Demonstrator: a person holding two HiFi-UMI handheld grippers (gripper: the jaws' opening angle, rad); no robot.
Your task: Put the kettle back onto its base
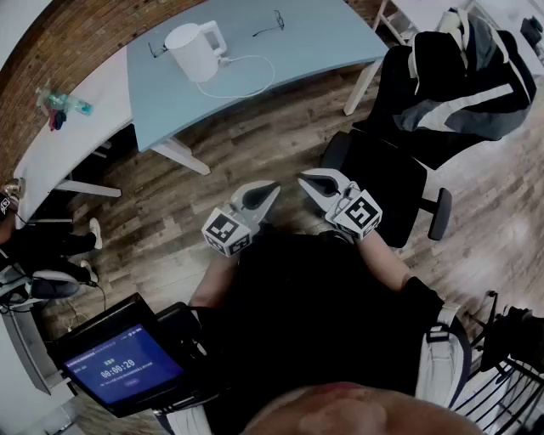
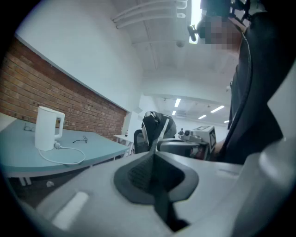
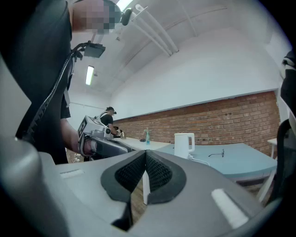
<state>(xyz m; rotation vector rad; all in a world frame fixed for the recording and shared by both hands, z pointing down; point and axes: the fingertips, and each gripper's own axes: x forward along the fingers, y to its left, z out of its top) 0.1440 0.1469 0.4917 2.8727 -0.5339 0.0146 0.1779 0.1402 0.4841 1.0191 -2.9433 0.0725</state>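
A white kettle [image 1: 195, 49] stands upright on the blue-grey table [image 1: 314, 38] at the far side, and a white cord [image 1: 251, 81] loops from its foot. A separate base under it cannot be made out. It also shows in the left gripper view as the kettle [image 2: 48, 128] and in the right gripper view as the kettle [image 3: 184, 145]. My left gripper [image 1: 274, 189] and right gripper [image 1: 302, 180] hover side by side over the wooden floor, close to my body and well short of the table. Both point level with nothing between the jaws. Left gripper [image 2: 152, 152] and right gripper [image 3: 144, 155] are shut.
Glasses [image 1: 270, 21] lie on the table beside the kettle. A black office chair [image 1: 382, 170] with a jacket [image 1: 463, 68] stands to the right. At left is a white table [image 1: 59, 144] with a bottle [image 1: 59, 104]. A lit tablet screen [image 1: 119, 361] is near my left side.
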